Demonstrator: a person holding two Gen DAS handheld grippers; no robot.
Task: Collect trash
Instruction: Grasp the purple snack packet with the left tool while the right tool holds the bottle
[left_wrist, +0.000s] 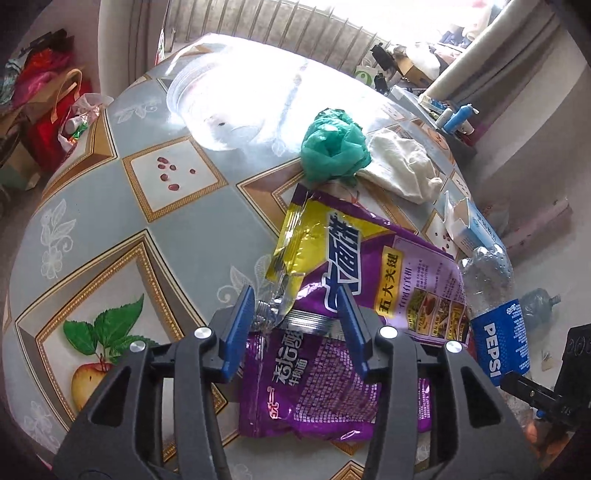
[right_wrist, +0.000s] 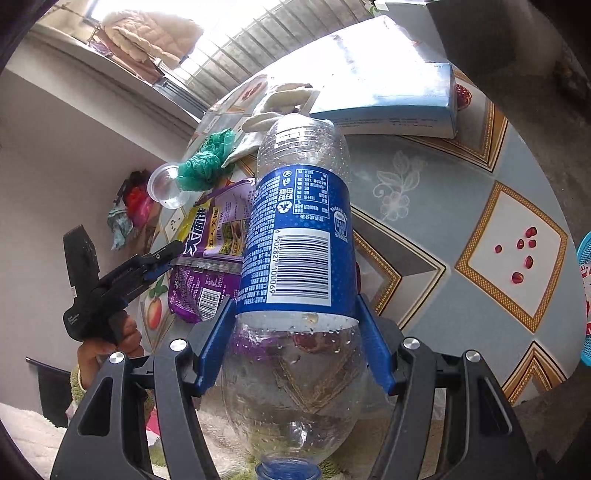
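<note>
A purple and yellow noodle wrapper (left_wrist: 332, 387) lies crumpled on the patterned table (left_wrist: 184, 229). My left gripper (left_wrist: 295, 295) hovers open just over the wrapper's torn foil edge, which lies between the blue pads without being pressed. The right wrist view shows the same wrapper (right_wrist: 210, 266) and, at the left, the left gripper (right_wrist: 162, 258) held in a hand. My right gripper (right_wrist: 295, 302) is shut on an empty Pepsi bottle (right_wrist: 295, 240), a pad on each side of its blue label, cap end toward the camera. The left wrist view catches this bottle (left_wrist: 498, 332) at the right.
A crumpled green plastic bag (left_wrist: 332, 147) and a white cloth (left_wrist: 399, 166) lie beyond the wrapper. A blue-white carton (left_wrist: 476, 229) sits near the table's right edge. A clear plastic cup (right_wrist: 168, 186) lies on its side. A blue basket (right_wrist: 583, 295) shows at the far right.
</note>
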